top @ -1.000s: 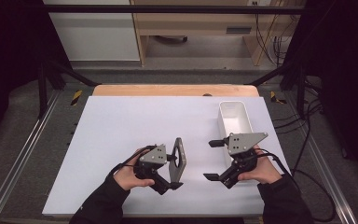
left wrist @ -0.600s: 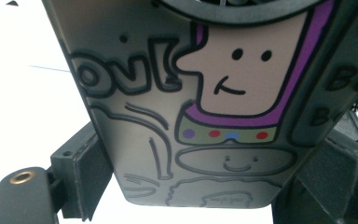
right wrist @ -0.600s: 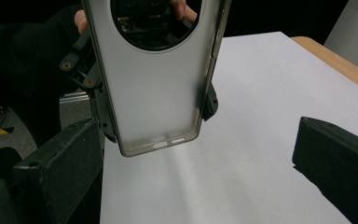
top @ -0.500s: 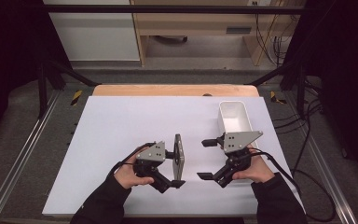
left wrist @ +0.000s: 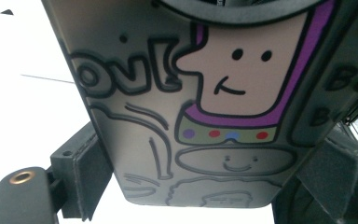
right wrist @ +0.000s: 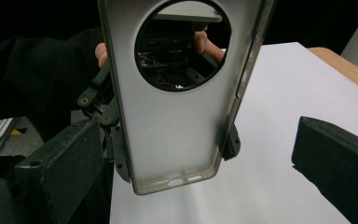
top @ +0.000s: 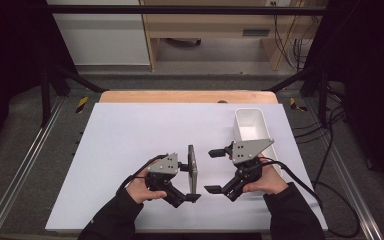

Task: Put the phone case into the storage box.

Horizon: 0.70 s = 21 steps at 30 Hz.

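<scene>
At six o'clock on the white table [top: 130, 130], the left gripper [top: 189, 181] pinches a phone case [top: 192, 169] by its long edges and holds it upright on edge. It looks light, thin and bendy, its printed back glossy and probably slippery. The right gripper [top: 215, 171], at three o'clock of it, stands spread; the lower rim, below the round camera hole [right wrist: 182, 44], seems the stiffest place to grip.
</scene>
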{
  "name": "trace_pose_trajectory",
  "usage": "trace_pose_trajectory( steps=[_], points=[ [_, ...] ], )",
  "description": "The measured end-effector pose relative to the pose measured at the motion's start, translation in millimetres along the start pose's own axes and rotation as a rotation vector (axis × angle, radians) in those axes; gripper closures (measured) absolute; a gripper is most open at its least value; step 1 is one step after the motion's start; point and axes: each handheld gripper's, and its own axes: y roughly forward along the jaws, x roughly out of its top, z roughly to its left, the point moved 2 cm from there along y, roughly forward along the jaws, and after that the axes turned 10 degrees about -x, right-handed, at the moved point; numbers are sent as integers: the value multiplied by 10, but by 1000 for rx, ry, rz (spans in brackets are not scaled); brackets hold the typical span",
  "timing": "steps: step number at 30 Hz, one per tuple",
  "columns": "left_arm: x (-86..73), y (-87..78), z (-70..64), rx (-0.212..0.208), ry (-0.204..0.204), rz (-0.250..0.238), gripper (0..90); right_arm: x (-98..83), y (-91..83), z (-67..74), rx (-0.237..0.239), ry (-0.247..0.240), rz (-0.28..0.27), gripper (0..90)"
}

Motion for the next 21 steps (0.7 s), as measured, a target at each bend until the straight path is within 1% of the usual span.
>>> trace_pose_trajectory(
  steps=[7, 16, 21],
  points=[
    [-24, 26, 9, -13, 5, -11, 114, 9, 76, 0, 16, 2, 3, 29],
    [-56, 66, 21, -27, 4, 5, 114, 16, 176, -1, 39, 9, 8, 34],
    [-70, 92, 15, -44, 7, 16, 114, 10, 233, 8, 49, 8, 14, 34]
  ],
)
